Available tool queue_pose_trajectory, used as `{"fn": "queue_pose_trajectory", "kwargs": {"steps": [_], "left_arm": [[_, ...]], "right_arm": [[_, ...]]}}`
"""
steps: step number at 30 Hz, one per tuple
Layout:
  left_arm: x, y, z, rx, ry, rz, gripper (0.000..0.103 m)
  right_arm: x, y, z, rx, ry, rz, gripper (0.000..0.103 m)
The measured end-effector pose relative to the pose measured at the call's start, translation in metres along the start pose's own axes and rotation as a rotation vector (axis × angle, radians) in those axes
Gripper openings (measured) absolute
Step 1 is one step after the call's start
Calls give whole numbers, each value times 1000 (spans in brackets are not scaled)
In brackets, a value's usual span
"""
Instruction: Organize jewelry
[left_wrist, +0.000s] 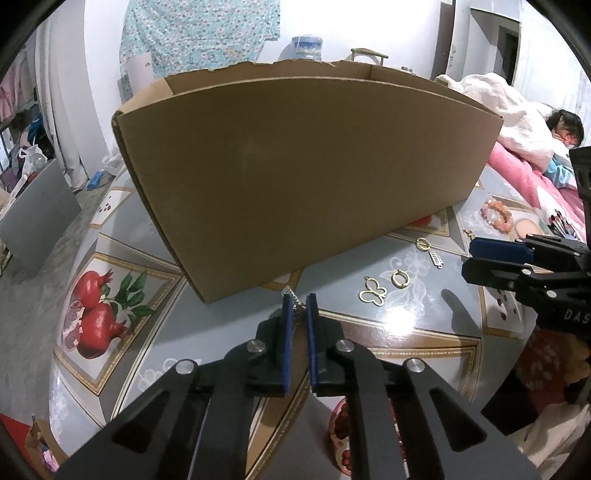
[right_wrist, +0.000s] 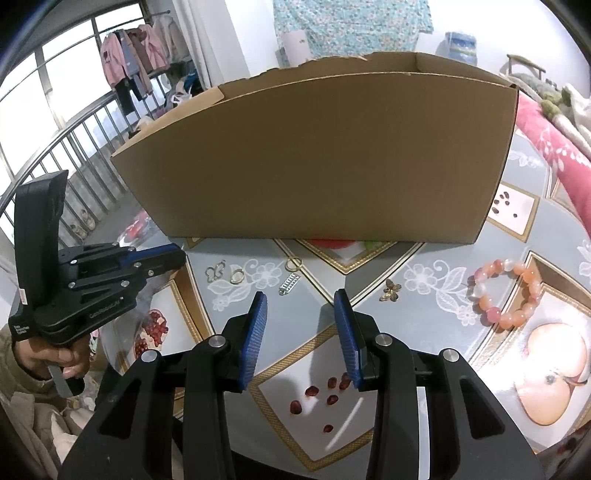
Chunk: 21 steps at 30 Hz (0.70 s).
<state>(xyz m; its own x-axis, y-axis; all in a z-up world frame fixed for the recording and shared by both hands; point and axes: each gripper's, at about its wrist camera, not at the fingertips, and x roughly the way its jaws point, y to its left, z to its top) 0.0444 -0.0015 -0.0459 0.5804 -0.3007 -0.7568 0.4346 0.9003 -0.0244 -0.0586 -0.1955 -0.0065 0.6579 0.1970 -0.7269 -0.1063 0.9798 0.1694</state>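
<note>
My left gripper (left_wrist: 298, 301) is shut on a small silver jewelry piece (left_wrist: 291, 295), right at the front wall of the cardboard box (left_wrist: 306, 166). To its right on the tablecloth lie a gold butterfly pendant (left_wrist: 373, 293), a gold ring (left_wrist: 399, 278), a gold clasp ring (left_wrist: 423, 243) and a silver comb charm (left_wrist: 436, 258). My right gripper (right_wrist: 301, 299) stands open over the cloth with nothing between its fingers. Ahead of it lie the comb charm (right_wrist: 289, 285) and a gold flower charm (right_wrist: 391, 290). A pink bead bracelet (right_wrist: 506, 295) is to its right.
The tall box (right_wrist: 314, 155) blocks the far half of the round table (left_wrist: 92, 354). A person lies under a pink blanket (left_wrist: 517, 166) at the right. A hand (right_wrist: 62, 362) holds the left gripper's handle. Printed pomegranate seeds (right_wrist: 325, 395) lie under the right gripper.
</note>
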Motion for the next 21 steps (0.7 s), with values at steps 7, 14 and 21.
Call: {"fn": "queue_pose_trajectory", "kwargs": {"steps": [7, 14, 21], "left_arm": [[-4, 2, -4, 2, 4, -24, 2], [-12, 1, -13, 1, 9, -47, 2], [-12, 4, -12, -5, 10, -57, 2]], "right_arm": [[-1, 3, 2, -2, 0, -7, 36], [6, 7, 8, -3, 10, -13, 36], [20, 19, 15, -33, 45, -51, 30]]}}
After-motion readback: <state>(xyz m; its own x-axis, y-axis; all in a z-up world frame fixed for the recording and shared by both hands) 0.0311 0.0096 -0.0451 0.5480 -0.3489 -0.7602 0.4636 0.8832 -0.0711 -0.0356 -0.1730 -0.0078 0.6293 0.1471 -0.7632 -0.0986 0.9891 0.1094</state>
